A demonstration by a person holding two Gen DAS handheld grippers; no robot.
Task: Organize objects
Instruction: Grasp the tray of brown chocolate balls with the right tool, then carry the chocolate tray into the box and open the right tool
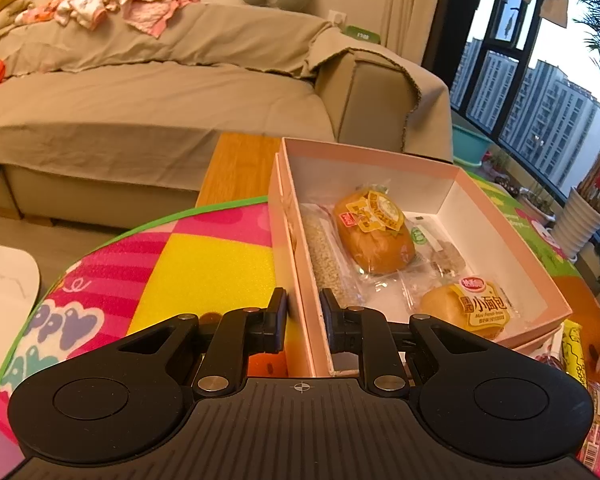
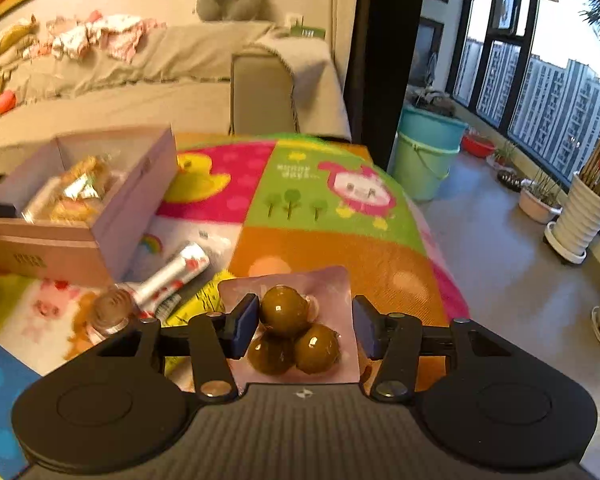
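A pink open box point(image 1: 496, 224) stands on the colourful mat and holds two wrapped bread buns point(image 1: 374, 236) and other clear snack packs. My left gripper point(image 1: 303, 312) is shut on the box's near left wall, one finger inside and one outside. In the right wrist view the same box point(image 2: 132, 200) sits at the left. My right gripper point(image 2: 306, 322) is open around a clear pack of three green olive-like balls point(image 2: 292, 332); the pack lies between the fingers, and I cannot tell if the pads touch it.
A tube-shaped packet point(image 2: 172, 276), a small round jar point(image 2: 112, 312) and a yellow packet point(image 2: 204, 300) lie on the mat point(image 2: 332, 248) beside the box. A sofa point(image 1: 160, 92) stands behind. Buckets point(image 2: 424, 152) and plant pots point(image 2: 580, 216) stand at the right by the window.
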